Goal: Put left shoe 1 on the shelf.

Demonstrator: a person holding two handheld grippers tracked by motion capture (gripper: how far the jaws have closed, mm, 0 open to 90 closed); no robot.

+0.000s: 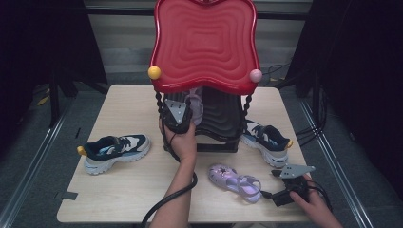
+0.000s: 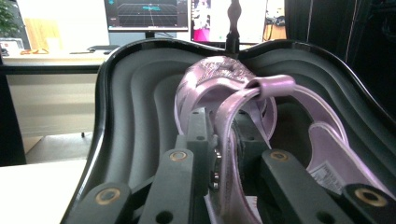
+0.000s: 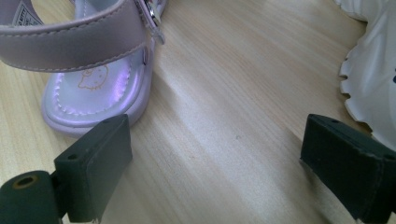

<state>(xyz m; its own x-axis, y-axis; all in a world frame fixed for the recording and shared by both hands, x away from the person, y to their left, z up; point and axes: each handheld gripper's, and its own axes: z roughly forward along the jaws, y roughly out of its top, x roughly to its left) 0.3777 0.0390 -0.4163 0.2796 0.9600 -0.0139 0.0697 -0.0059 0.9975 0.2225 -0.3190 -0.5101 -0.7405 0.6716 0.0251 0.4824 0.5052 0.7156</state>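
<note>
- Lilac sandal (image 2: 229, 121): your left gripper (image 2: 224, 158) pinches its strap, over the rack's black lower shelf (image 2: 130, 93).
- Second lilac sandal (image 1: 235, 181): on the wooden table (image 1: 128, 185), beside your right gripper (image 3: 215, 154), jaws spread, empty.

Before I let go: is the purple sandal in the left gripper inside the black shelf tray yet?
In. The sandal, strap clamped by the left gripper, sits inside the black tray's rim.

Red shelf top (image 1: 204, 42) overhangs the black shelf (image 1: 221, 118); sneakers (image 1: 116, 151) flank it; front tabletop (image 1: 128, 190) open.
</note>
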